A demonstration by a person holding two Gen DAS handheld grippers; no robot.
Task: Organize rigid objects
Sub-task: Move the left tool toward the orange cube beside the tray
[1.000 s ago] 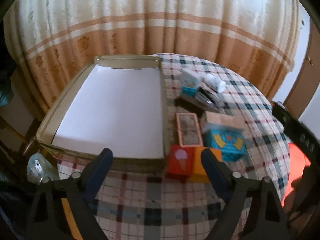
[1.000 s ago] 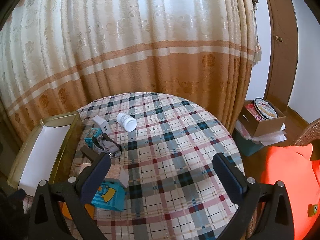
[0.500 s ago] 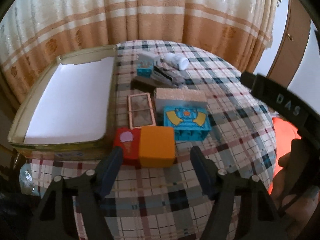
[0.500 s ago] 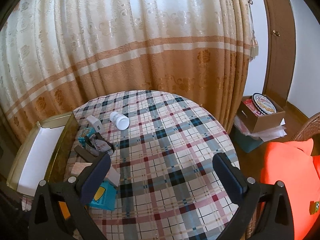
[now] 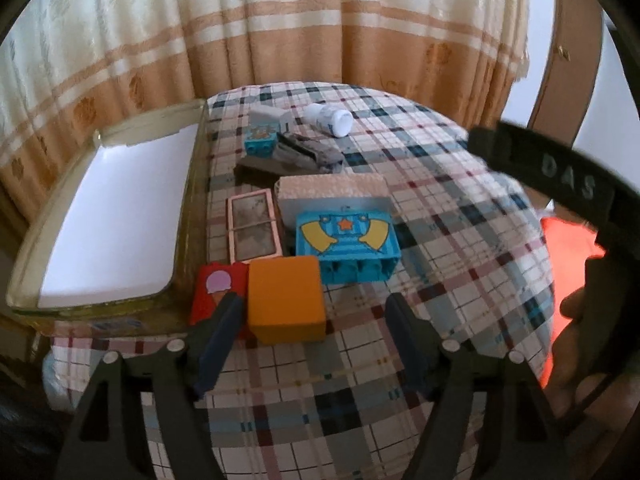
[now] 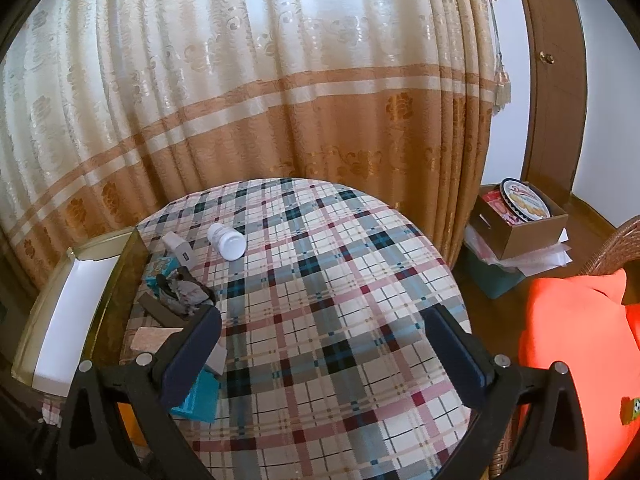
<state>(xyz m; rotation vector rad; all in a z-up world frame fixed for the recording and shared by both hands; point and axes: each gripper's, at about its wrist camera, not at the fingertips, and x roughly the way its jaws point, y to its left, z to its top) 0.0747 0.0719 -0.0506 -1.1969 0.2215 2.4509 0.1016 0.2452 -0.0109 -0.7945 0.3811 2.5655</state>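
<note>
On the plaid table, an orange block (image 5: 284, 300) stands beside a red block with an ice-cream picture (image 5: 214, 292). Behind them lie a blue star block (image 5: 347, 244), a pink window frame (image 5: 253, 226) and a pale box (image 5: 334, 196). Further back are a small blue block (image 5: 260, 140) and a white bottle (image 5: 330, 119) on its side. My left gripper (image 5: 314, 300) hovers low at the orange block. Its jaws are opening, and the block's near part is between them, unpressed. My right gripper (image 6: 324, 316) is open over bare cloth, with nothing between its fingers.
A gold-rimmed tray (image 5: 195, 200) with a white lining sits at the table's left. The right gripper's body (image 5: 560, 168) and a hand (image 5: 576, 308) crowd the left view's right side. An orange cushion (image 6: 576, 352) and a cardboard box (image 6: 532, 232) are past the table's right edge.
My left gripper has swung right from the tray's front to the orange and red blocks and come closer; its jaws narrowed, then widened a little. The right gripper has barely moved.
</note>
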